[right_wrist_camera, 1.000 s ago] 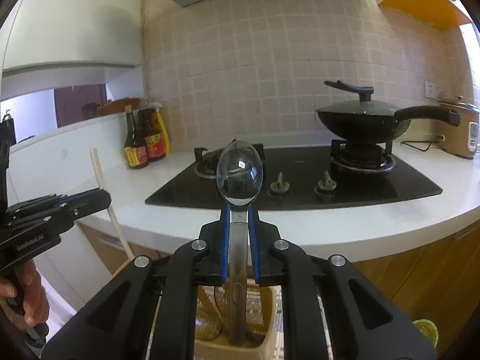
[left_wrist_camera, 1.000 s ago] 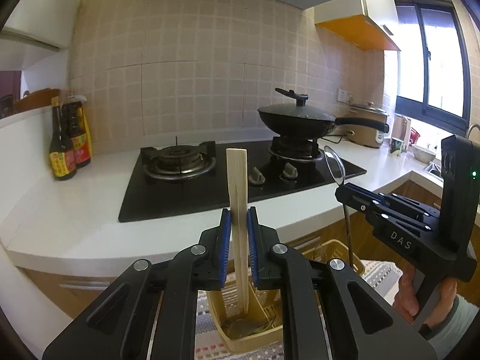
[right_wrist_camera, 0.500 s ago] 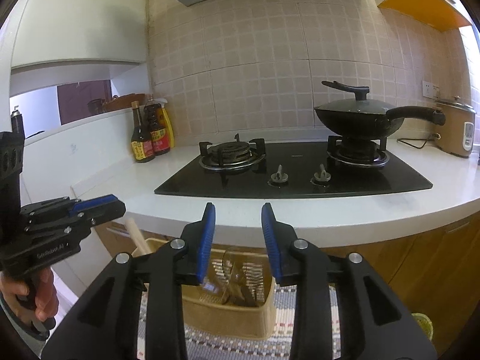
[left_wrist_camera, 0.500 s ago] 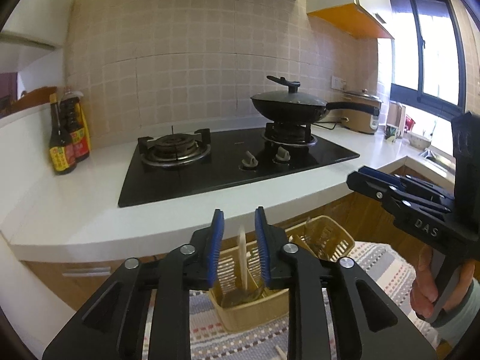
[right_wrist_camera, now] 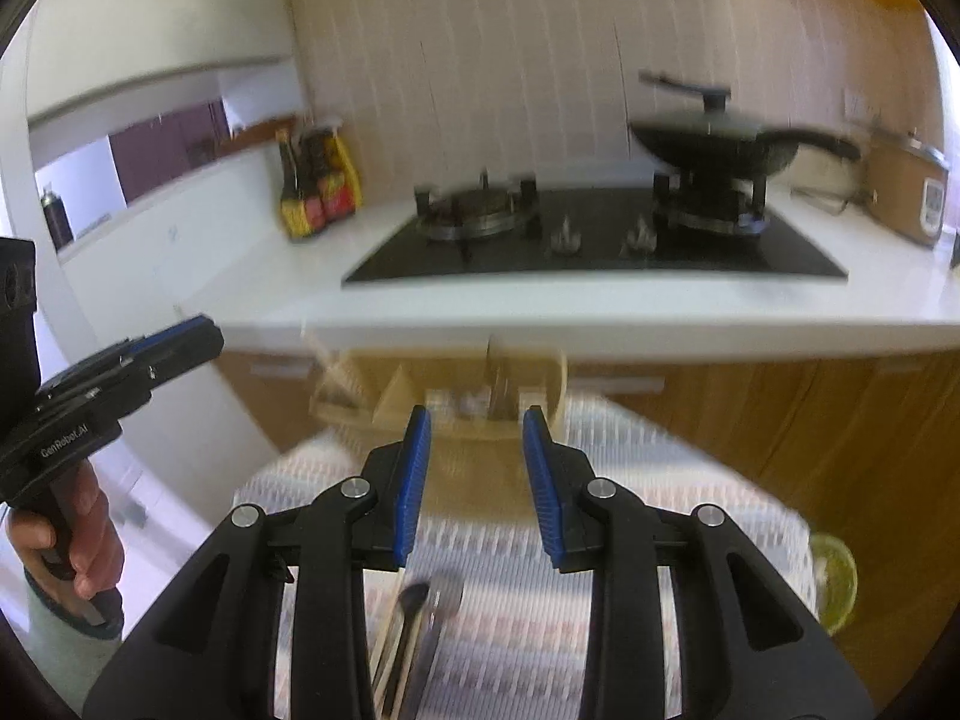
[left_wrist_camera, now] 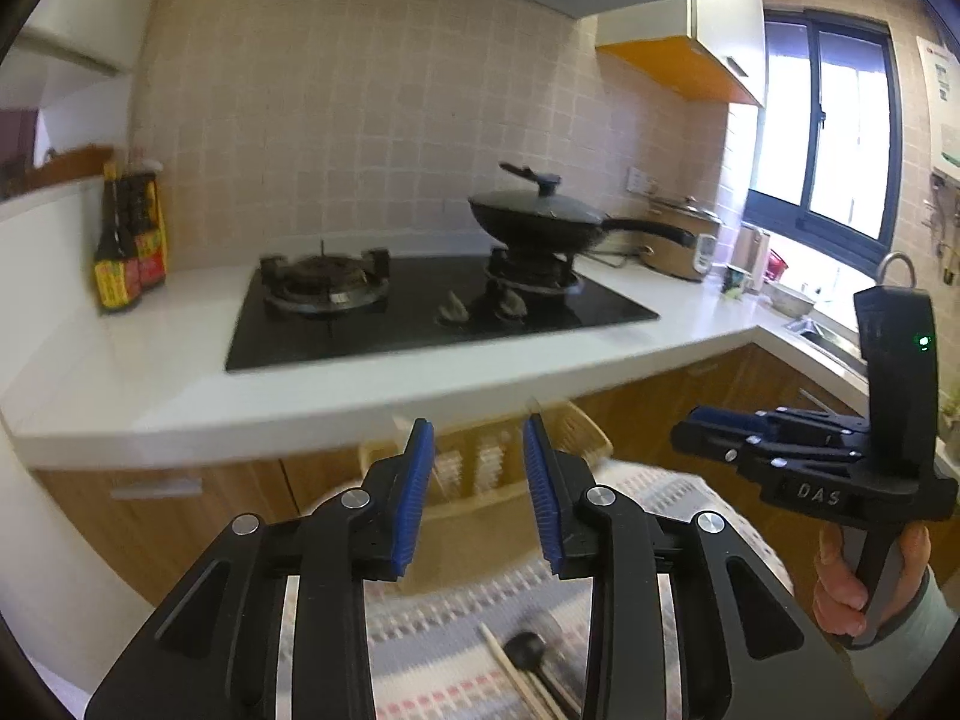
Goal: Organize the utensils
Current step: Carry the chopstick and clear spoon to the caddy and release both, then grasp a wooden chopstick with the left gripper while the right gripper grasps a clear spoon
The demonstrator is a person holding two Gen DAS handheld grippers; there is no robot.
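Note:
A tan slotted utensil basket [left_wrist_camera: 480, 516] stands on a striped mat [left_wrist_camera: 678, 498] below the counter edge, blurred, with utensils standing in it. My left gripper [left_wrist_camera: 477, 429] is back from it, its jaws opening with nothing between them. On the mat just in front of it lie wooden chopsticks [left_wrist_camera: 510, 666] and a black spoon [left_wrist_camera: 525, 648]. In the right wrist view my right gripper [right_wrist_camera: 477, 417] is open and empty, short of the basket [right_wrist_camera: 480, 468]. Metal spoons [right_wrist_camera: 429, 600] and chopsticks [right_wrist_camera: 390, 660] lie beneath it. Each gripper appears in the other's view: right gripper [left_wrist_camera: 690, 435], left gripper [right_wrist_camera: 201, 333].
A white counter [left_wrist_camera: 180, 372] overhangs the basket, carrying a black gas hob [left_wrist_camera: 420, 312], a lidded wok [left_wrist_camera: 540, 222] and sauce bottles [left_wrist_camera: 123, 240]. Wooden cabinet fronts [right_wrist_camera: 810, 420] close the back. A green round object [right_wrist_camera: 834, 576] lies off the mat's right edge.
The left gripper let go of its upright wooden utensil and the right let go of its spoon, both over the basket. Both grippers opened and drew back, so the basket now looks farther away.

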